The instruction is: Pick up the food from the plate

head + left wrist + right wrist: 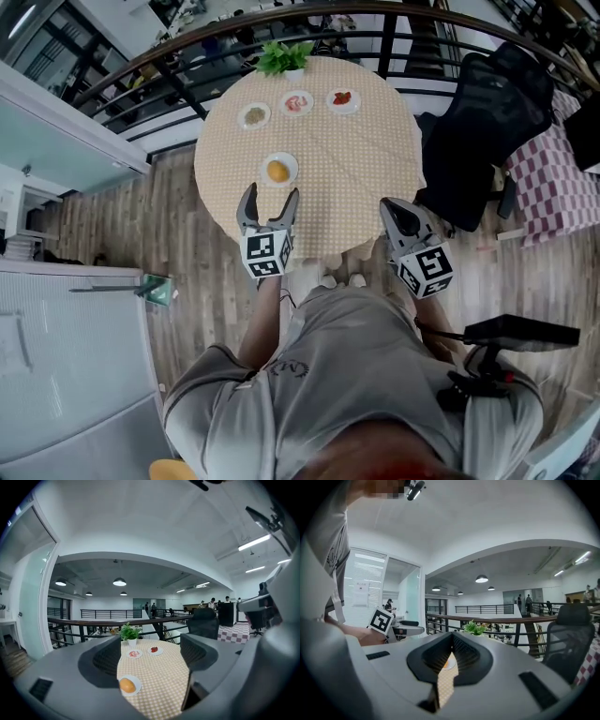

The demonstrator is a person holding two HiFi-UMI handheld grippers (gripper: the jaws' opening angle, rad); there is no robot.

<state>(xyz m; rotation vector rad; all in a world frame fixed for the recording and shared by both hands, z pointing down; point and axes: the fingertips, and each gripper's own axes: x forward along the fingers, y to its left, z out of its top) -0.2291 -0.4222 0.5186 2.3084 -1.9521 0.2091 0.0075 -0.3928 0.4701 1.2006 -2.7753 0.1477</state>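
Holding the left tongs point(271, 199) spread wide and gripping nothing, over the counter point(366, 169) edge farthest from the potted plant point(285, 56). Pointing them, in the left gripper view, slightly right of the round orange food point(127, 685), sitting on a white plate point(137, 686) on the counter's side away from the plant, touching neither jaw and lying left of the gap's middle.

Judging the step in hand as the approach to that food. Doing it well probably means:
- shifting the tongs a little left to centre the food between the jaws
- tipping them down and lowering to flank it at its widest part, without scraping the plate
- closing slowly, guarding against squashing a possibly soft piece or squirting it out sideways
- lifting straight up, away from the rim, to avoid dragging the plate

Leaving alone, for now, the three smaller plates point(296, 102) lined up just in front of the plant.

Holding the right tongs point(388, 208) pressed together at the tips with nothing between them, at the counter edge far from the plant and well right of the food. Parking them there looks sensible, clear of the left arm, or ready for steadying the plate against sliding.
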